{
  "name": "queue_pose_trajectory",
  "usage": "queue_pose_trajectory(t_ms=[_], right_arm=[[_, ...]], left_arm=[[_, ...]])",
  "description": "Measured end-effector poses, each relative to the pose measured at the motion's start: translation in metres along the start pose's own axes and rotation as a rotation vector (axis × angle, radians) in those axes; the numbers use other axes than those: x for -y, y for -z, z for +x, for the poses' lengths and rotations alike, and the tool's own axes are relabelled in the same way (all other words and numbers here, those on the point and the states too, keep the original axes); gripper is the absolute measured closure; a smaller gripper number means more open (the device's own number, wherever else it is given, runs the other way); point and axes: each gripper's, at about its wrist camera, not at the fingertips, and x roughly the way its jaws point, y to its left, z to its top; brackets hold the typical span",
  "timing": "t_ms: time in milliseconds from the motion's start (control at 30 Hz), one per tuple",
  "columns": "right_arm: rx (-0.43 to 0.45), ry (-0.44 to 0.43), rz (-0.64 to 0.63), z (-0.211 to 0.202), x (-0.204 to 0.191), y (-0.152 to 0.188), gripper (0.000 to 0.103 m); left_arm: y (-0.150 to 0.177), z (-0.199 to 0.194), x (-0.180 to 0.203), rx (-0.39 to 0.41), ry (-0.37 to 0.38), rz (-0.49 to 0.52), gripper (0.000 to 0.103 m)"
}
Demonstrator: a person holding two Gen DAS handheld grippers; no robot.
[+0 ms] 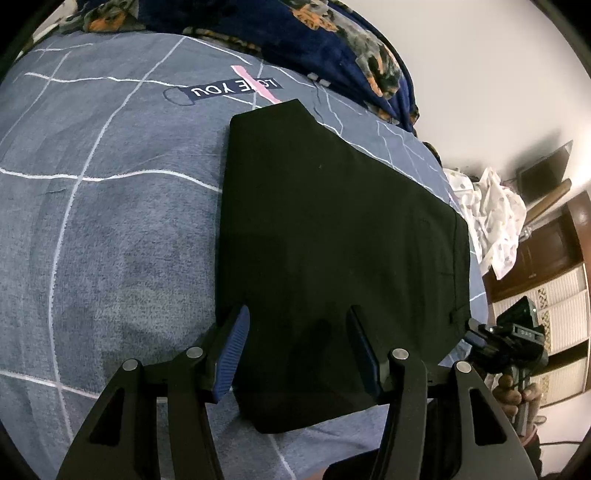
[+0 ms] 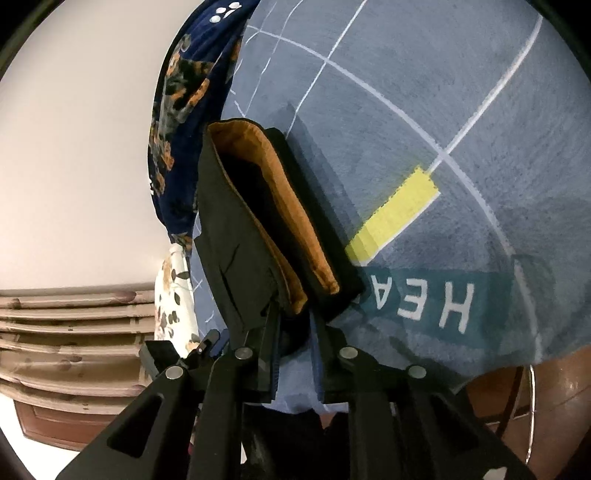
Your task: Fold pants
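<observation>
Black pants [image 1: 332, 240] lie folded flat on the blue-grey bedsheet [image 1: 110, 221]. My left gripper [image 1: 300, 350] is open just over their near end, its left blue pad [image 1: 232, 354] at the fabric's left edge, and nothing is pinched. At the pants' right edge, a hand [image 1: 513, 398] holds my right gripper [image 1: 480, 338]. In the right wrist view the waistband of the pants [image 2: 240, 240] gapes and shows an orange lining [image 2: 295, 229]. Its end runs into my right gripper [image 2: 295, 332], whose jaws stand narrow with dark fabric between the tips.
A navy floral blanket [image 1: 332, 33] is heaped at the bed's far side. A white patterned cloth [image 1: 491, 221] hangs off the right edge by a wooden cabinet [image 1: 546, 243]. The right wrist view shows ridged wooden furniture [image 2: 74, 325] and the sheet [image 2: 443, 92] with a yellow patch.
</observation>
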Motion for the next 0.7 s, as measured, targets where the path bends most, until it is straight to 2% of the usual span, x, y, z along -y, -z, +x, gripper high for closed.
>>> queue_pose_trajectory(t_ms=[67,100,133,167,200,233,467,567,633,700], right_arm=[[0.02,0.004,-0.014,-0.007,-0.002,-0.001,0.083],[0.024,0.006,-0.015,-0.011,-0.002,-0.002,0.076],[0.03,0.011,-0.012,-0.014,0.0,-0.003,0.065],[0.041,0.017,-0.007,-0.018,0.001,-0.004,0.058],[0.045,0.017,-0.009,-0.019,0.003,-0.006,0.044],[0.042,0.018,-0.012,-0.02,0.003,-0.008,0.042],[0.019,0.053,-0.084,-0.006,-0.017,-0.014,0.042],[-0.019,0.111,-0.117,0.01,-0.029,-0.014,0.046],[-0.042,0.106,-0.111,0.018,-0.03,-0.016,0.067],[-0.039,0.091,-0.137,0.02,-0.034,-0.015,0.079]], left_arm=[[-0.001,0.0,-0.001,-0.002,0.008,-0.011,0.048],[-0.001,0.0,-0.002,-0.002,0.011,-0.015,0.048],[-0.001,0.0,-0.003,-0.002,0.014,-0.02,0.048],[-0.001,0.0,-0.003,-0.002,0.017,-0.024,0.048],[-0.001,-0.001,-0.003,-0.002,0.018,-0.025,0.048],[-0.001,-0.001,-0.003,-0.003,0.017,-0.024,0.048],[-0.001,-0.001,-0.003,-0.004,0.014,-0.023,0.048],[-0.001,-0.001,-0.003,-0.003,0.018,-0.031,0.048],[-0.001,-0.001,-0.003,-0.003,0.019,-0.035,0.048],[-0.001,-0.002,-0.004,-0.003,0.018,-0.035,0.048]])
